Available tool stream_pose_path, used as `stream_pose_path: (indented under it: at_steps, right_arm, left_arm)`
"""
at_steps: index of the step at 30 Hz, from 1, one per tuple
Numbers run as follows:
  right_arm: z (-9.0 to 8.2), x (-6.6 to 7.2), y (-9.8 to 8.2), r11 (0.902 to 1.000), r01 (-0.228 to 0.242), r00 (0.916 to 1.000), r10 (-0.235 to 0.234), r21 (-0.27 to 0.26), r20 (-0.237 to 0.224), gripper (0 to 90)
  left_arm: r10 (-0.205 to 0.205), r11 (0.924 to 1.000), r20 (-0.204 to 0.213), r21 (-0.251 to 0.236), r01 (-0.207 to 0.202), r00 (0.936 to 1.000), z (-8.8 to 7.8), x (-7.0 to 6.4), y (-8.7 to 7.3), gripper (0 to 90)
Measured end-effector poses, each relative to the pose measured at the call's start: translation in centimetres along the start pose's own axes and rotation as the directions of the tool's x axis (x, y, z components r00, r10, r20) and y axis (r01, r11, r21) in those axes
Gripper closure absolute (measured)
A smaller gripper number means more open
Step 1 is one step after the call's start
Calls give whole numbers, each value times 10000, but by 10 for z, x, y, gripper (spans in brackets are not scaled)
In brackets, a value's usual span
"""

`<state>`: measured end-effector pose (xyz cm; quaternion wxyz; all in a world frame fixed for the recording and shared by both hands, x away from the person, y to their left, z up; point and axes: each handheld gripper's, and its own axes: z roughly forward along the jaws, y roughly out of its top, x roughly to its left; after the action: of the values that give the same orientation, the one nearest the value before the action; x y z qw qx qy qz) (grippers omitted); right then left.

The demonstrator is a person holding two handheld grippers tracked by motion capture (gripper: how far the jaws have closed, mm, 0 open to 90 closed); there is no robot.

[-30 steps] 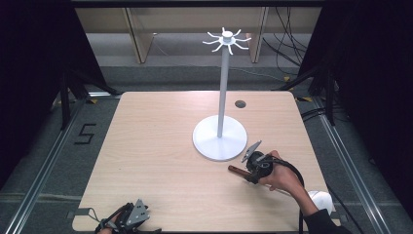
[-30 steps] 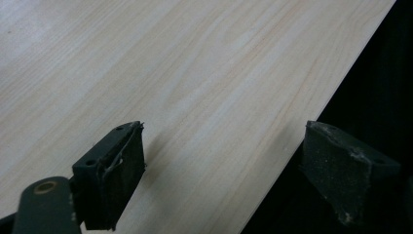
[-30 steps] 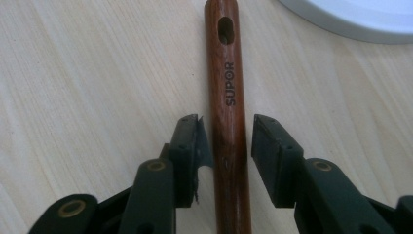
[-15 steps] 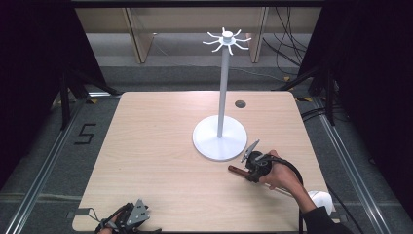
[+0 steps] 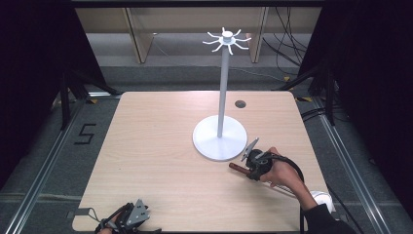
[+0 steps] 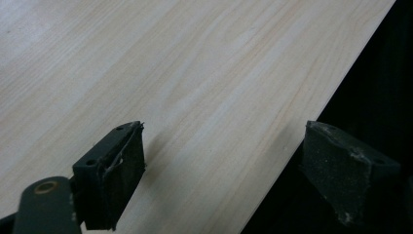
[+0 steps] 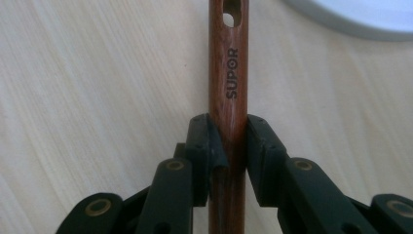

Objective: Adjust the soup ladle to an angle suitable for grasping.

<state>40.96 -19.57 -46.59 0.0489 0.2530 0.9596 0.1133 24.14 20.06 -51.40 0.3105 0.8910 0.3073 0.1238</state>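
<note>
From above, the right gripper (image 5: 246, 168) is holding a wooden handle (image 5: 237, 167) low over the table (image 5: 156, 146), just beside the white stand (image 5: 219, 141); it is barely shifting from a second ago. The left gripper (image 6: 224, 170) is resting with jaws apart at the table edge. The right gripper's view is showing both jaws clamped on the handle, suggesting a lift toward the stand's hooks (image 5: 226, 40)
</note>
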Motion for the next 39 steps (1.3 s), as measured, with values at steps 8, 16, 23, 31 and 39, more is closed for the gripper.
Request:
stream_pose_path:
  at_steps: [8, 16, 23, 31, 39]
  right_arm:
    - [-48, -10, -18, 9717, -90, 9989, 195, -2361, 423, 739]
    - [-87, -18, -41, 9101, -538, 9933, 909, -4110, 713, 740]
    - [-111, -23, -62, 8530, -797, 9918, 1198, -5158, 450, 740]
    - [-130, -27, -81, 8139, -986, 9887, 1456, -5726, 366, 740]
    - [-147, -30, -93, 7640, -878, 9872, 1527, -6392, 469, 740]
  left_arm:
    - [-20, 10000, 20, -24, 20, 10000, 1, -1, 0, 154]
    - [-43, 10000, -28, 15, 43, 10000, 1, -1, 0, 154]
    - [-3, 10000, 27, -33, 3, 10000, 0, -1, 0, 154]
    - [-40, 10000, -29, 1, 40, 10000, 1, -1, 0, 154]
    - [-29, 10000, 39, 1, 29, 10000, 1, -1, 0, 154]
